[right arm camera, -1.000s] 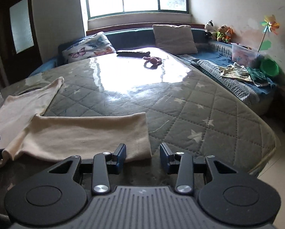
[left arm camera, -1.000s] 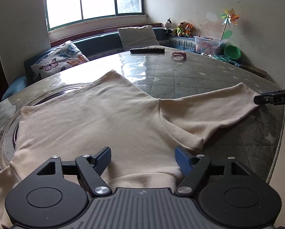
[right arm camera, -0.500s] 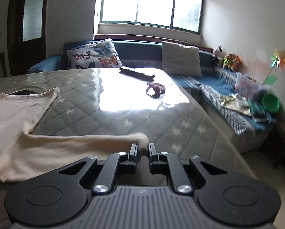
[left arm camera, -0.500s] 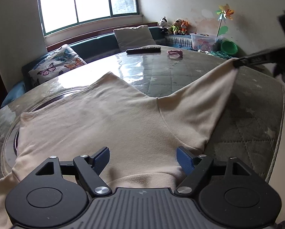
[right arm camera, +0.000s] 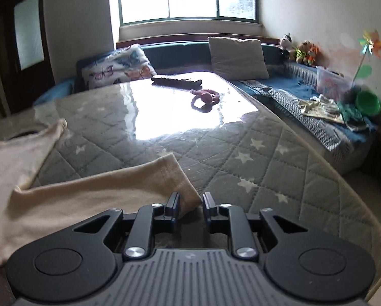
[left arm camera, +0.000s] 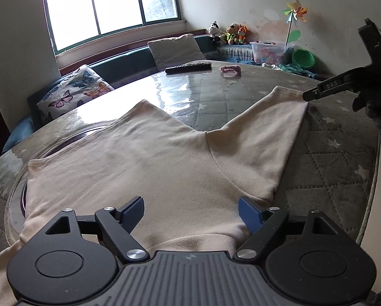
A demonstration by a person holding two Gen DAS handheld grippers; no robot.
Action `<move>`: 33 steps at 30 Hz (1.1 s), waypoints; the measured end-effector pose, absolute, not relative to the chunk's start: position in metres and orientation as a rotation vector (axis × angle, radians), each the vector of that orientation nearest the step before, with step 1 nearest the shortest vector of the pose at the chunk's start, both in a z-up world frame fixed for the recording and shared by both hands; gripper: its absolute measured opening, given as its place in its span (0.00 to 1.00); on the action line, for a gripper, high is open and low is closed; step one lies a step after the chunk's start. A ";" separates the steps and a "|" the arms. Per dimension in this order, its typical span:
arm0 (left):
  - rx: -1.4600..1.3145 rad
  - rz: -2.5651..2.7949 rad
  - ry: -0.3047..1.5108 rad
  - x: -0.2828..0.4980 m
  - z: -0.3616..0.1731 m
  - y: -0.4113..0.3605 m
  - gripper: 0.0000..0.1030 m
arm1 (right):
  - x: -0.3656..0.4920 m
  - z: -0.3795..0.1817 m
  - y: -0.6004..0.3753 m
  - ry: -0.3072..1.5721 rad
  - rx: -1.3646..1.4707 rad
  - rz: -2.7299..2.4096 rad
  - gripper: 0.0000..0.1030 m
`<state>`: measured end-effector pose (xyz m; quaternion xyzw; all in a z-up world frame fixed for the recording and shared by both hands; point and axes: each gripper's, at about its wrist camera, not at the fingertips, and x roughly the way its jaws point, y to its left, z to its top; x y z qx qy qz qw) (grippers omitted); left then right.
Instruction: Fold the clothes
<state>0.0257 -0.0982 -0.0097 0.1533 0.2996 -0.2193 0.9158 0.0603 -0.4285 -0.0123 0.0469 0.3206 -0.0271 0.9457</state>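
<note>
A beige long-sleeved top (left arm camera: 144,163) lies flat on the round quilted table (left arm camera: 325,163). My left gripper (left arm camera: 190,210) is open and hovers over the top's near edge by the neckline. The right sleeve (left arm camera: 267,127) stretches to the right, and the right gripper (left arm camera: 309,94) shows there at its cuff. In the right wrist view the right gripper (right arm camera: 190,207) has its jaws a small gap apart with the cuff (right arm camera: 182,183) lying between and just ahead of them; the sleeve rests on the table.
A black remote (left arm camera: 189,66) and a pink hair tie (left arm camera: 230,69) lie at the table's far side. A bench with pillows (left arm camera: 70,90) runs under the window. A plastic box (left arm camera: 268,50), a green bowl (left arm camera: 303,59) and a pinwheel stand at the right.
The right gripper closed on the cuff, swung the sleeve forward and inward, then opened slightly. The sleeve now lies at a steeper angle. The left gripper stayed put.
</note>
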 end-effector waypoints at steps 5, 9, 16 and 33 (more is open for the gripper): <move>0.314 -0.442 0.616 0.026 -0.008 -0.098 0.82 | 0.060 -0.016 -0.437 0.649 0.191 -0.043 0.25; 0.314 -0.431 0.612 0.026 -0.006 -0.098 0.82 | 0.064 -0.019 -0.439 0.643 0.233 -0.050 0.07; 0.324 -0.452 0.610 0.027 -0.010 -0.104 0.82 | 0.058 0.029 -0.433 0.534 0.249 0.004 0.04; 0.242 -0.377 0.583 0.013 0.004 -0.053 0.82 | 0.037 0.139 -0.286 0.328 0.001 0.432 0.04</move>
